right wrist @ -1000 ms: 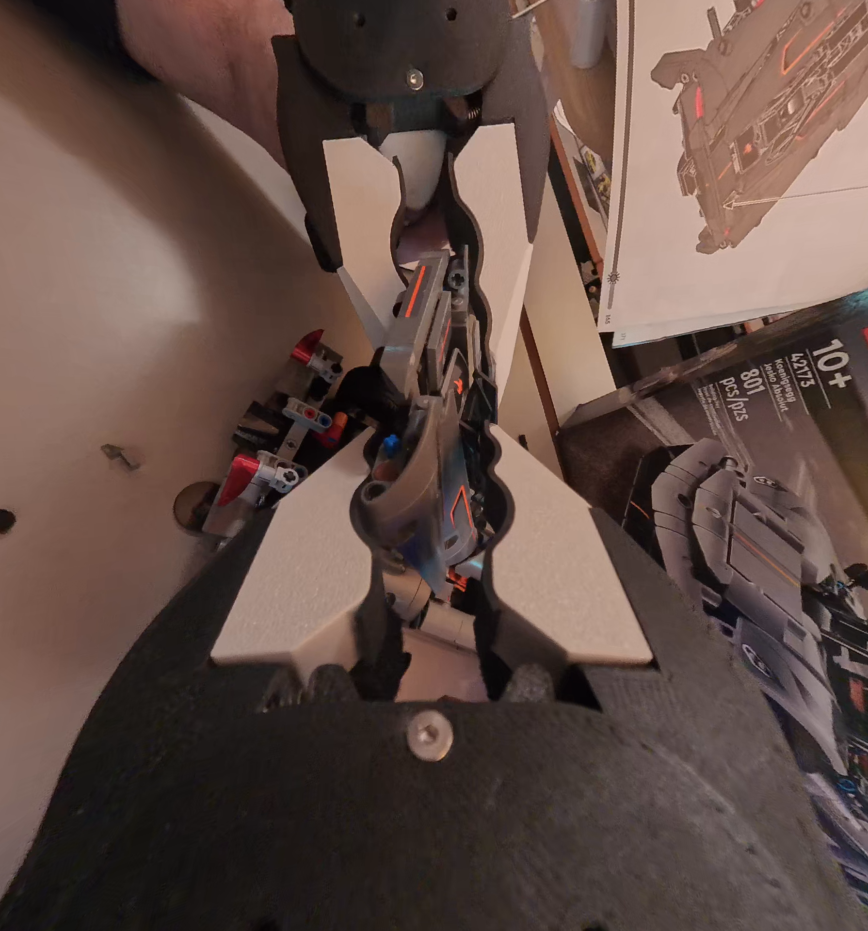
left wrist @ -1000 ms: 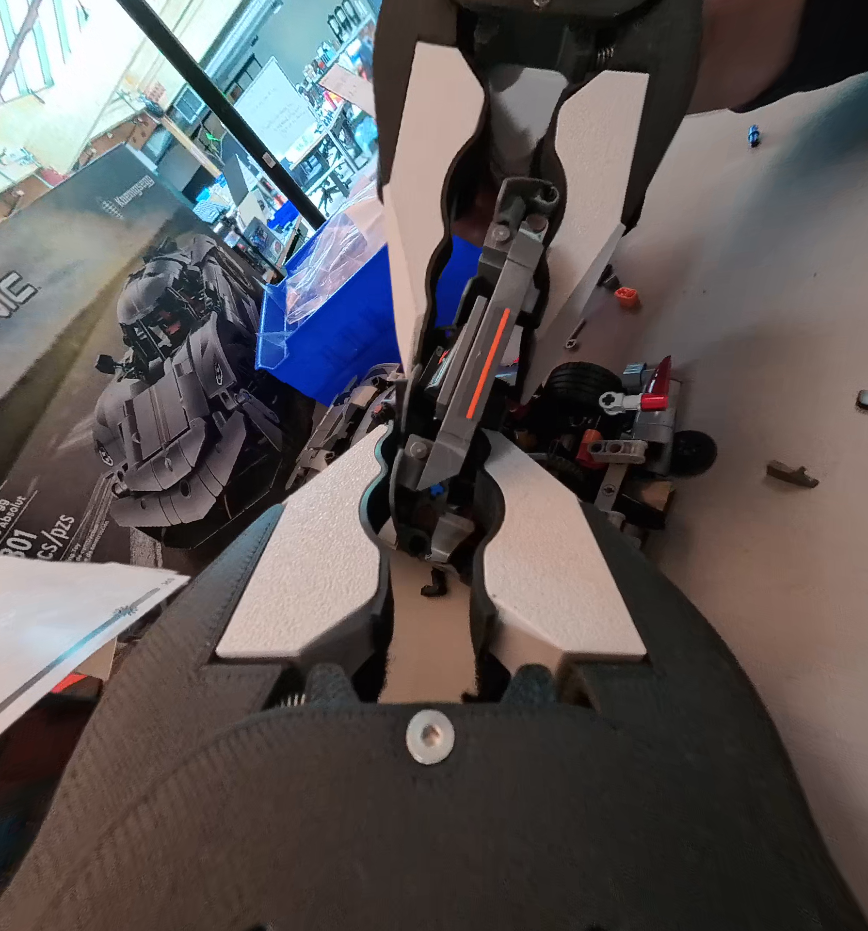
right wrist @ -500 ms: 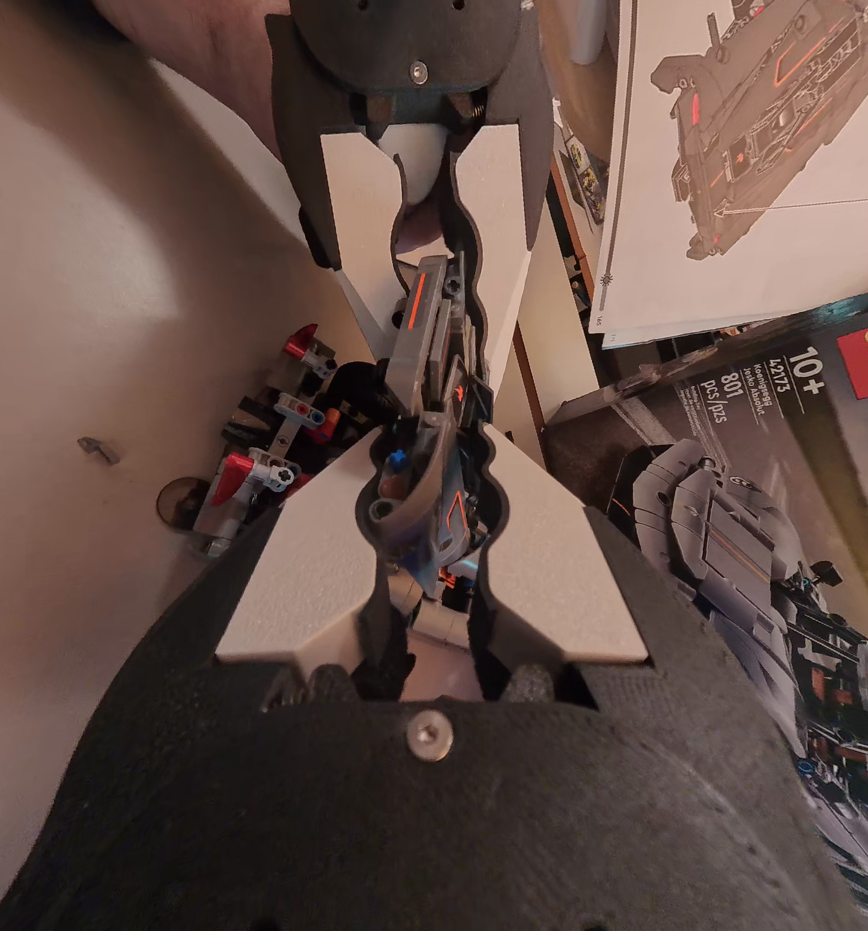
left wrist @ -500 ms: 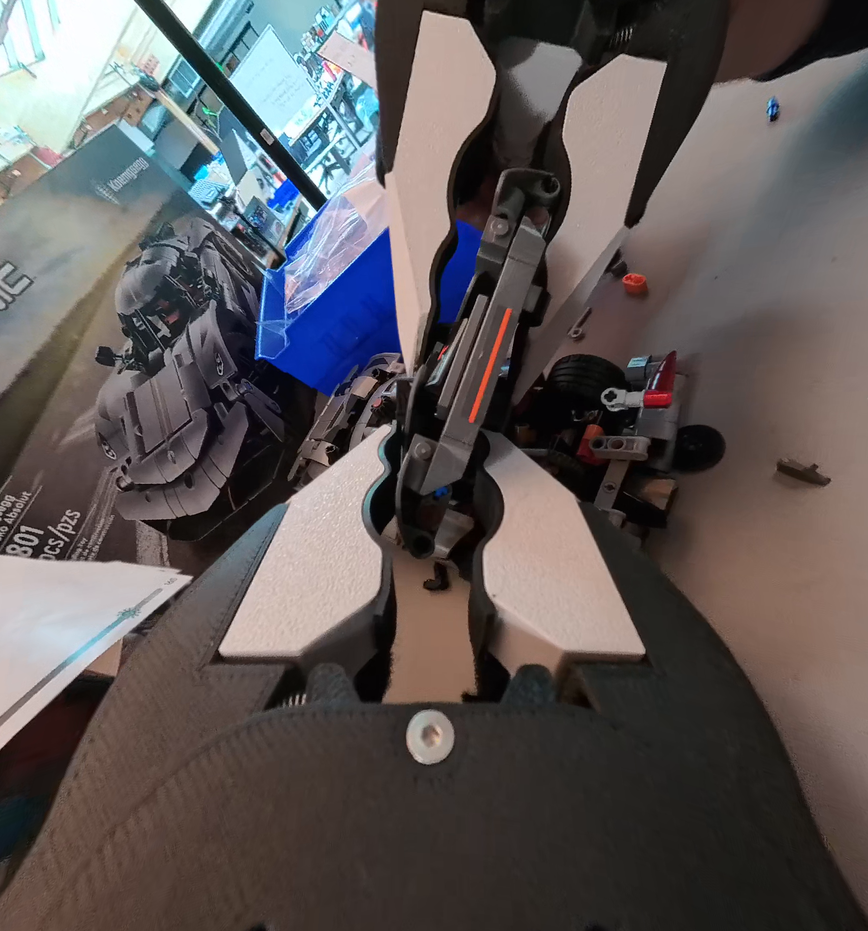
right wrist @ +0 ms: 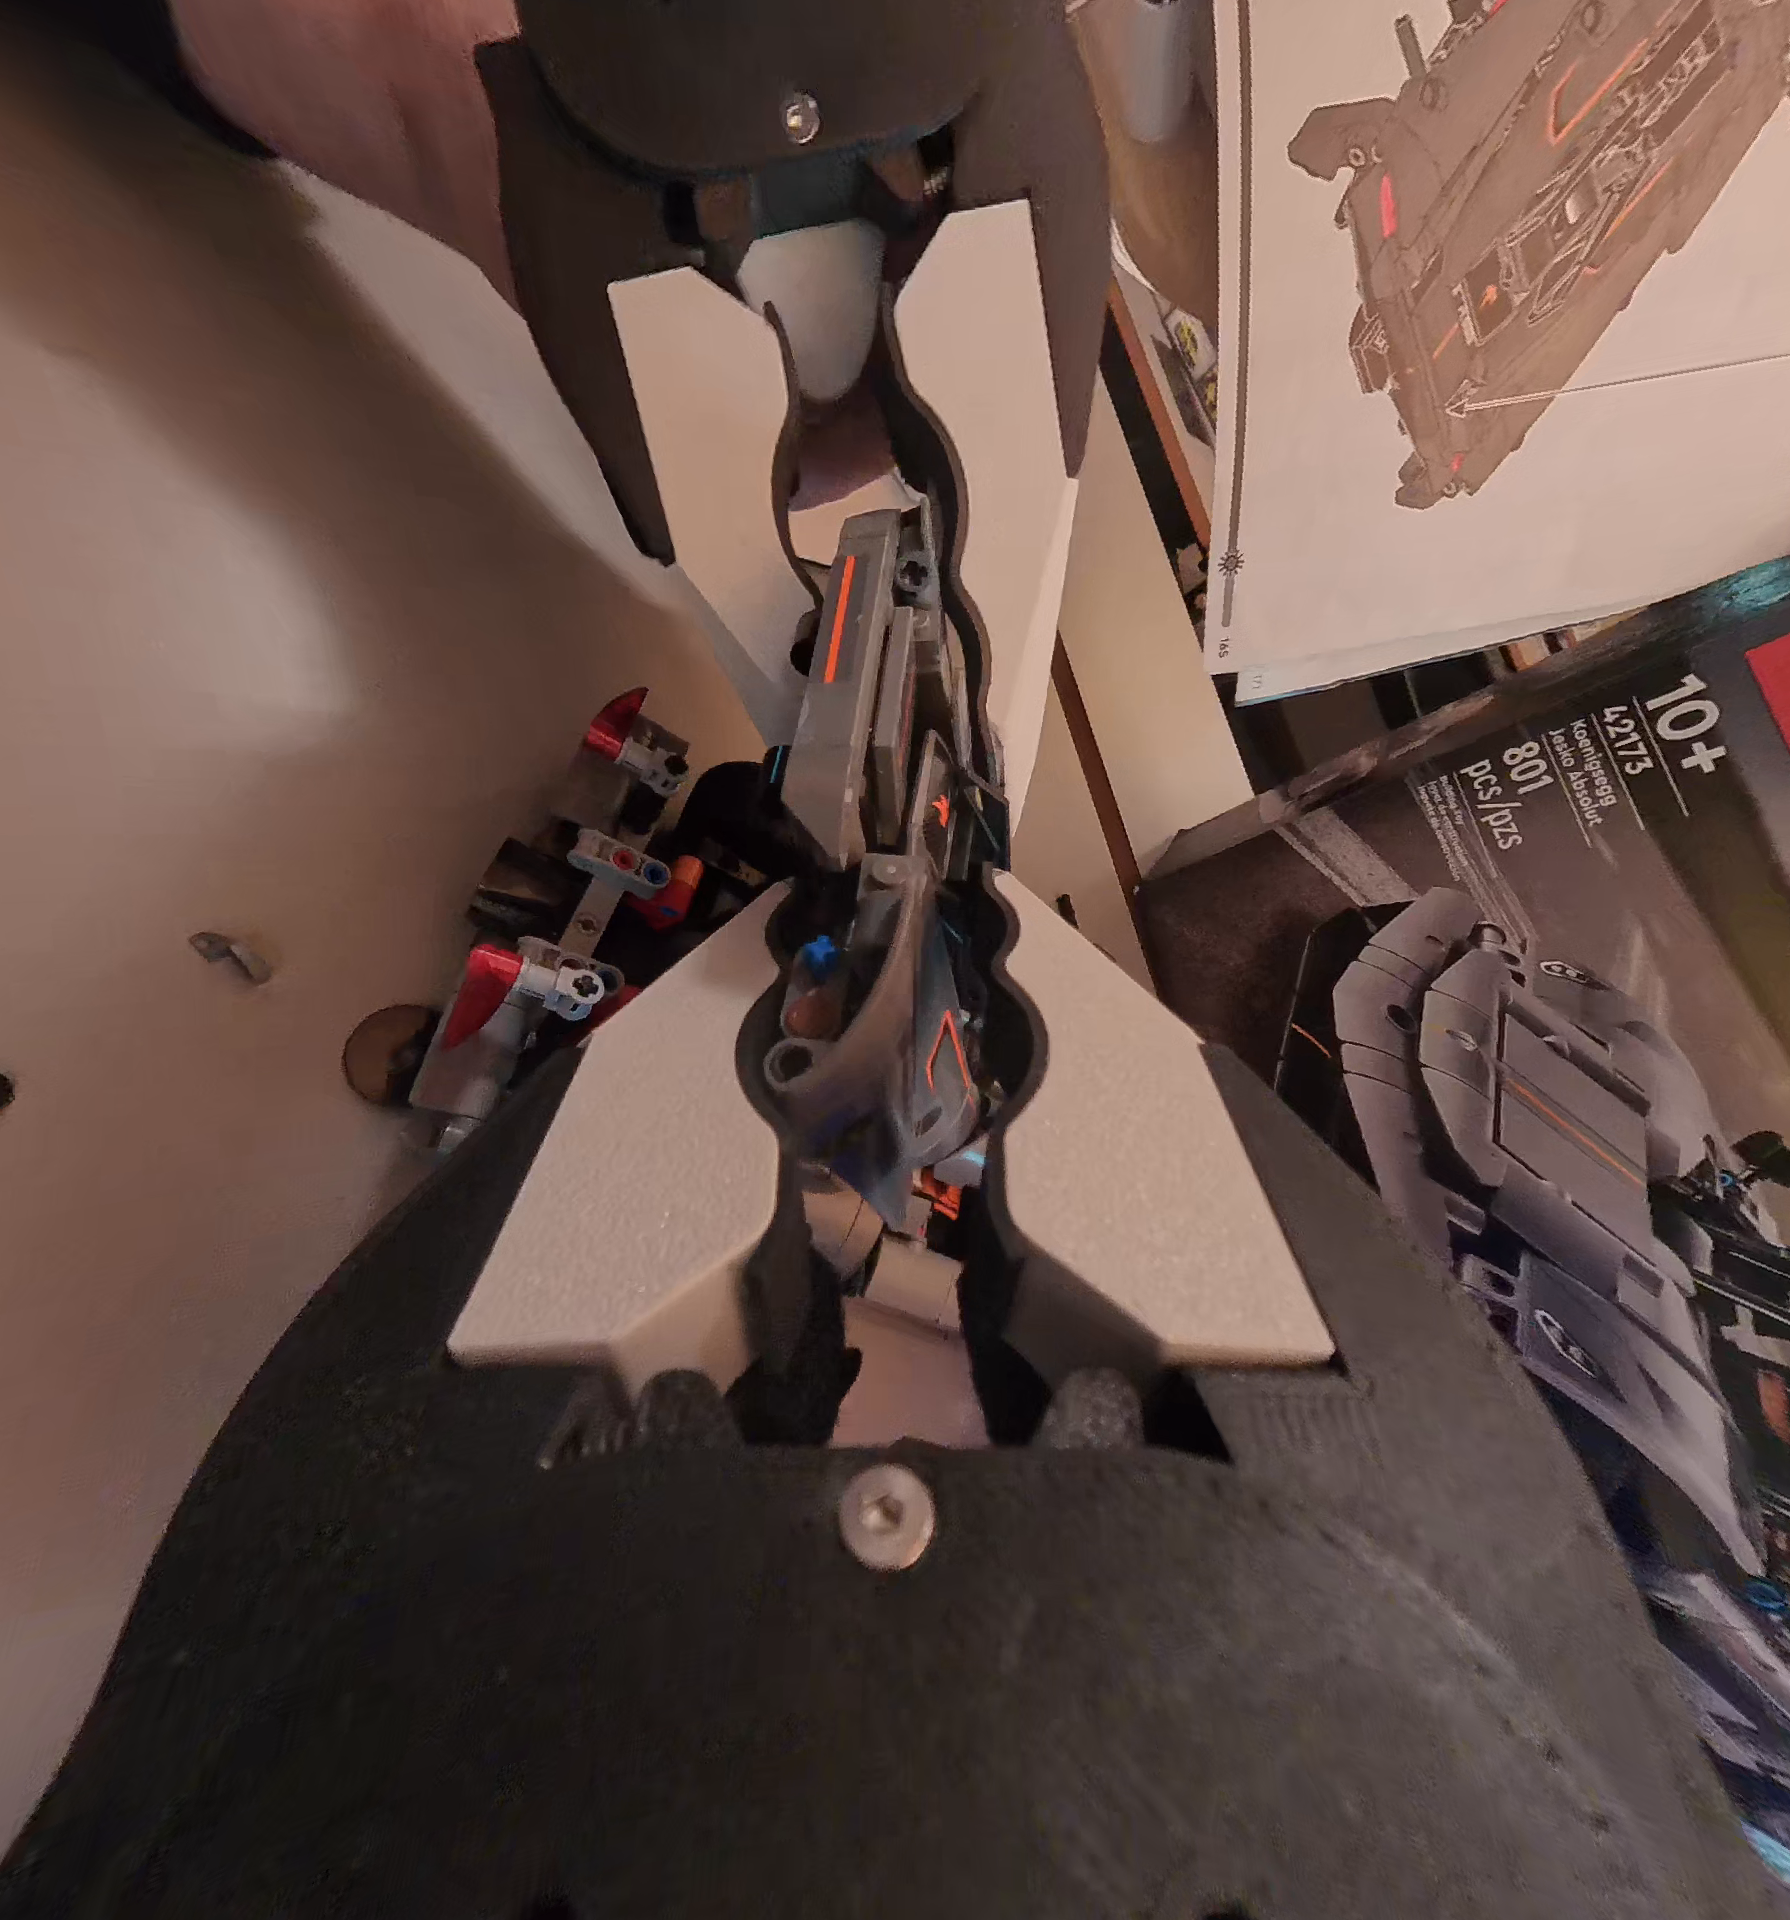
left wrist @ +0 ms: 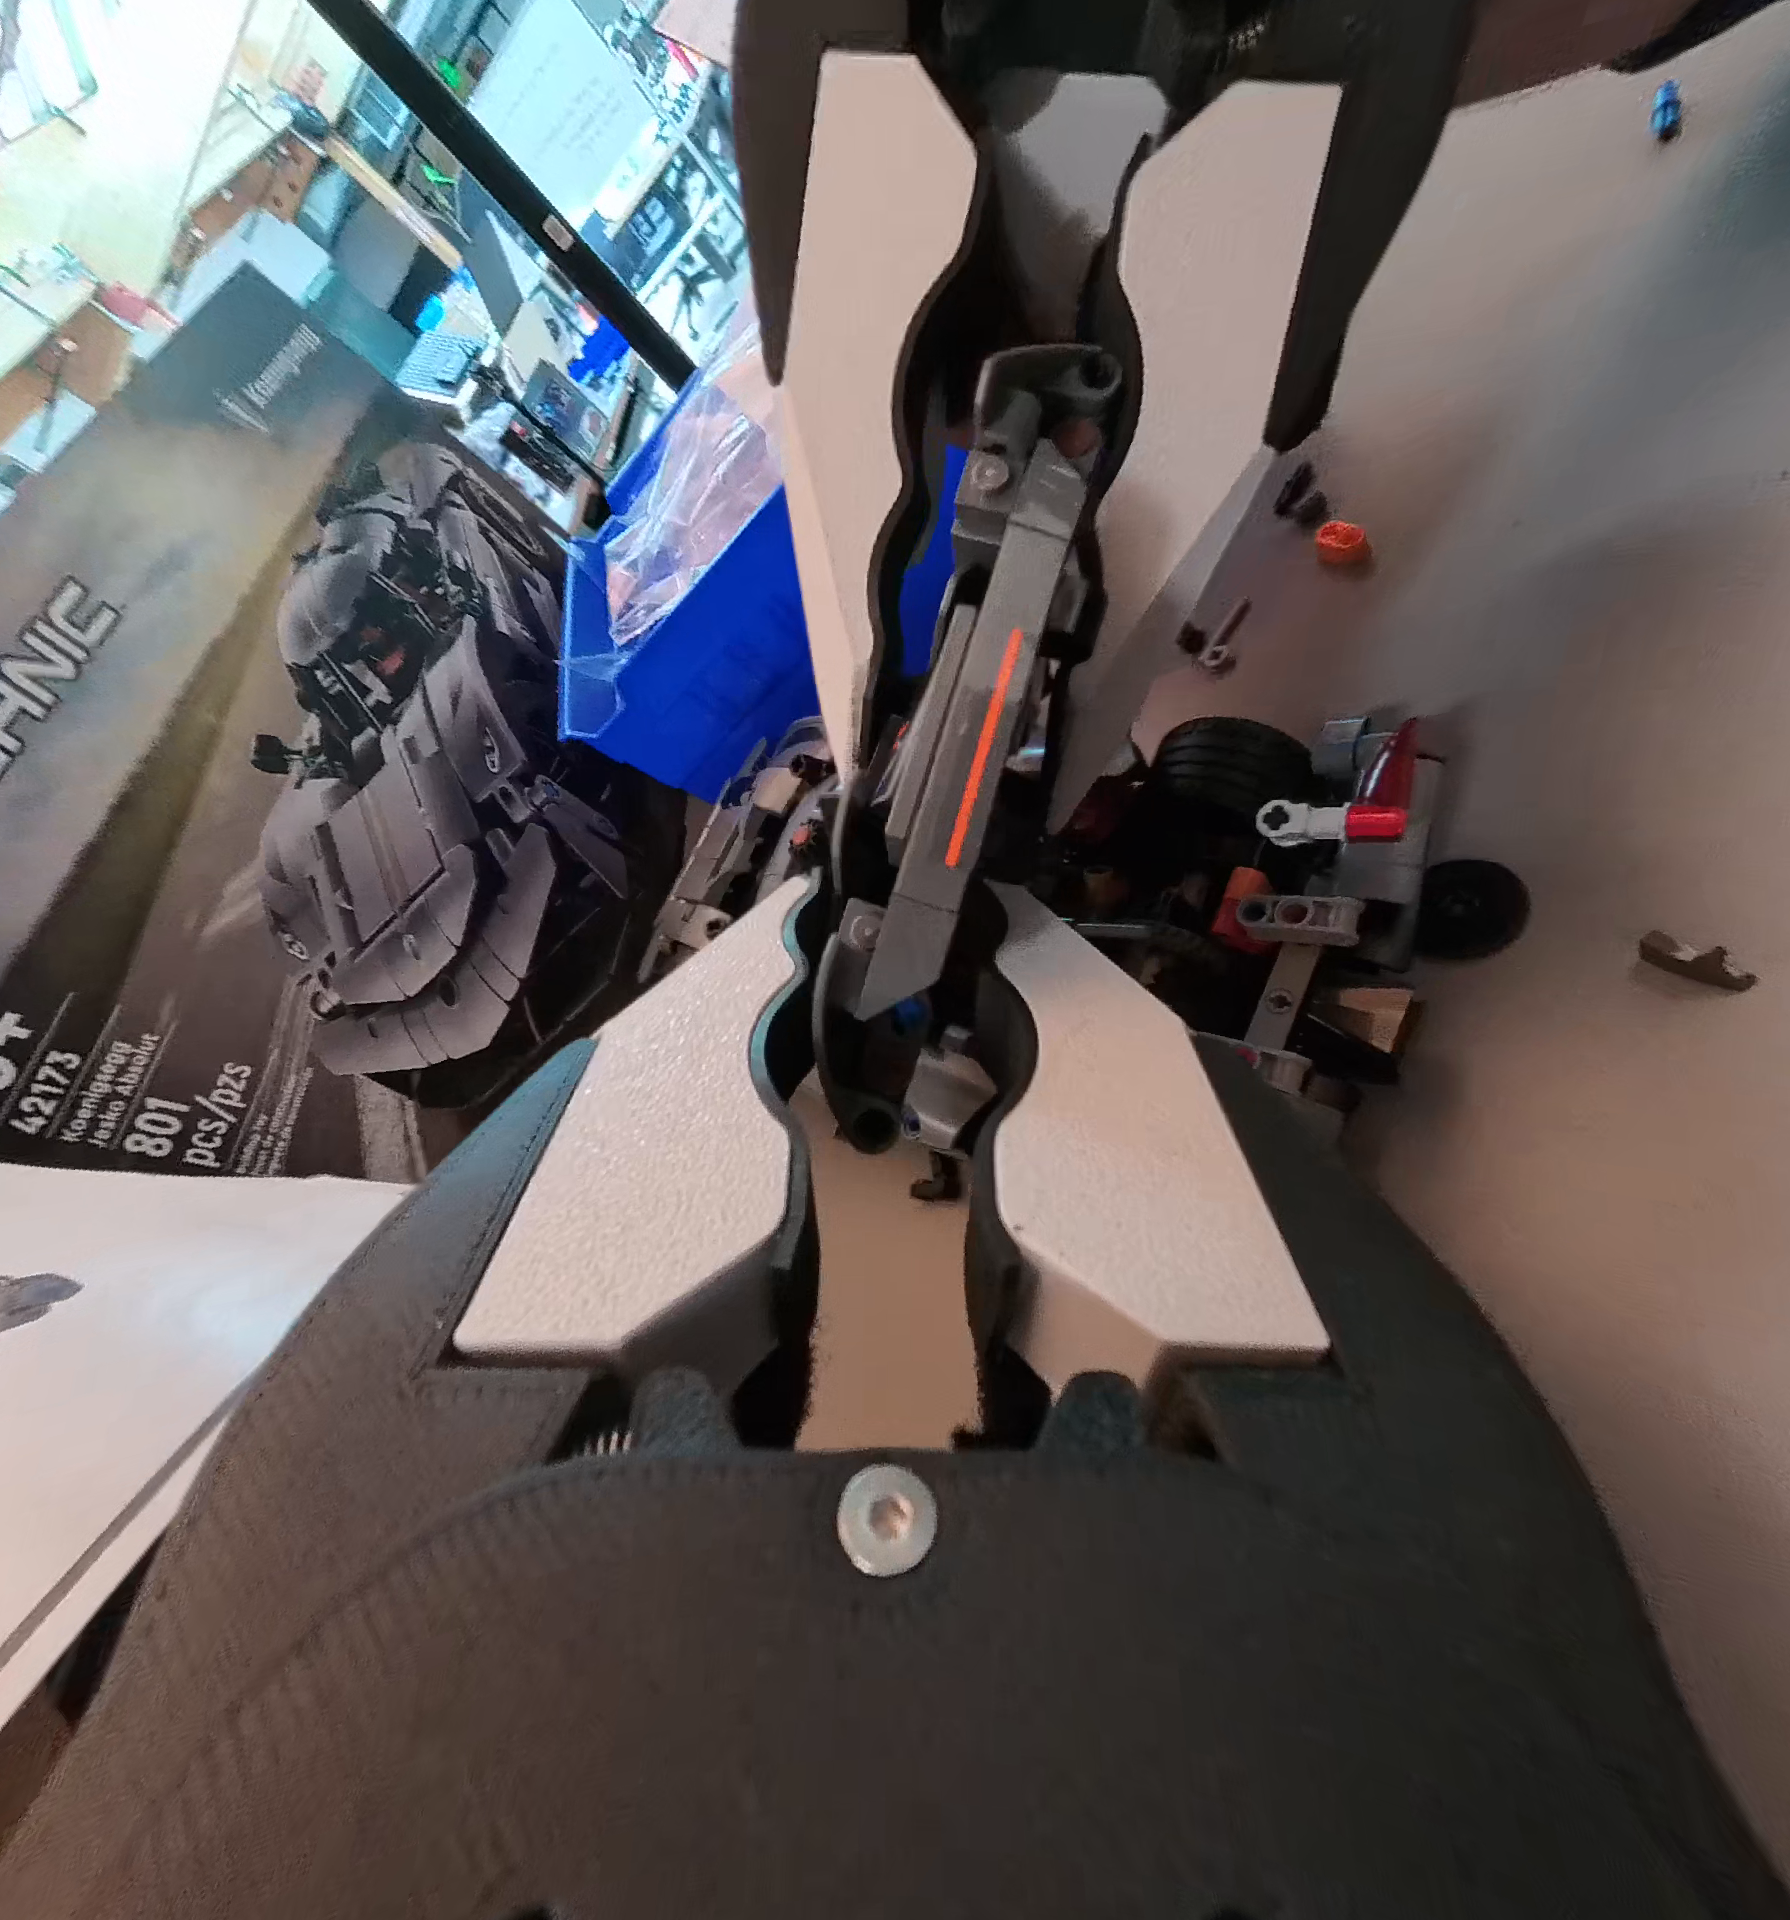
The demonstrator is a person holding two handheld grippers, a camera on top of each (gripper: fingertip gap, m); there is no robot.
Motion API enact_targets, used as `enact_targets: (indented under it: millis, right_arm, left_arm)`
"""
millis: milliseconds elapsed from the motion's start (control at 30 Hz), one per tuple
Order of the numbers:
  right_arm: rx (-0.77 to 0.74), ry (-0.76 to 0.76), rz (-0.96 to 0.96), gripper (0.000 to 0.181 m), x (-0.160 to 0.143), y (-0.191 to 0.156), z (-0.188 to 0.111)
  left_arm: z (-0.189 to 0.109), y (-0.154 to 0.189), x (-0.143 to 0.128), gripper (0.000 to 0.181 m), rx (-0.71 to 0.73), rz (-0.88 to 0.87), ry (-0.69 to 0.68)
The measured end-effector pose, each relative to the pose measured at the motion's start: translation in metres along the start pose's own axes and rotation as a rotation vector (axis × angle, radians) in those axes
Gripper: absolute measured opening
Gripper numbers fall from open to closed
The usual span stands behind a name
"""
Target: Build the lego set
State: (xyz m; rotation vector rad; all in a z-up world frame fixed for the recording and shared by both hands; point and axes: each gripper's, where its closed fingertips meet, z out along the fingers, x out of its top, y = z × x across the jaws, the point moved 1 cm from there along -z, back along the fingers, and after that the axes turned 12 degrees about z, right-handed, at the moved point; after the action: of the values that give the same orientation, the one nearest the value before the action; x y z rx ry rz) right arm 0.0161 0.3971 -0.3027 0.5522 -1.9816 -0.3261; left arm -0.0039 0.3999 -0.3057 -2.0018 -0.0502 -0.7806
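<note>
White table (left wrist: 1649, 1299), printed set box (right wrist: 1597, 987); both tools, left (left wrist: 896, 997) and right (right wrist: 886, 997), clench the grey panel assembly (left wrist: 984, 727).

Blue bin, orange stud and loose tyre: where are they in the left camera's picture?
Blue bin (left wrist: 704, 686), left wrist view, on its front wall.
Orange stud (left wrist: 1343, 540), left wrist view, on its top.
Tyre (left wrist: 1234, 764), left wrist view, on its tread.

A long grey lego panel (left wrist: 974, 748) with a thin orange stripe along it hangs above the table, clamped at both ends — its near end with a curved grey piece and a small blue pin, its far end with a rounded dark connector. Below it on the pale table sits the part-built car (left wrist: 1286, 883): black tyres, grey beams, red tail pieces (right wrist: 486, 987) — with a few loose bits (left wrist: 1691, 961) lying apart.
</note>
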Motion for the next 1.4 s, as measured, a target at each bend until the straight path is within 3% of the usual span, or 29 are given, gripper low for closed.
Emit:
enact_targets:
  millis: [333,767,1200,1400]
  right_arm:
    - [0.008,0.036,0.018,0.028,-0.0003,-0.0003,-0.0003]
    - [-0.015,0.017,-0.013,0.029,-0.0012,-0.0005,0.0003]
    - [-0.020,0.066,0.016,0.030,-0.0005,-0.0003,0.0007]
    - [-0.039,0.046,-0.003,0.034,-0.0021,-0.0013,0.0035]
  left_arm:
    - [-0.0002,-0.0017,0.0009,0.027,0.074,0.079,0.001]
    - [0.0006,0.0008,0.0003,0.021,0.008,0.039,-0.041]
    - [-0.0013,-0.0023,0.0018,0.040,0.157,0.100,-0.008]
    - [0.0003,-0.0008,0.0000,0.032,0.182,0.076,-0.025]
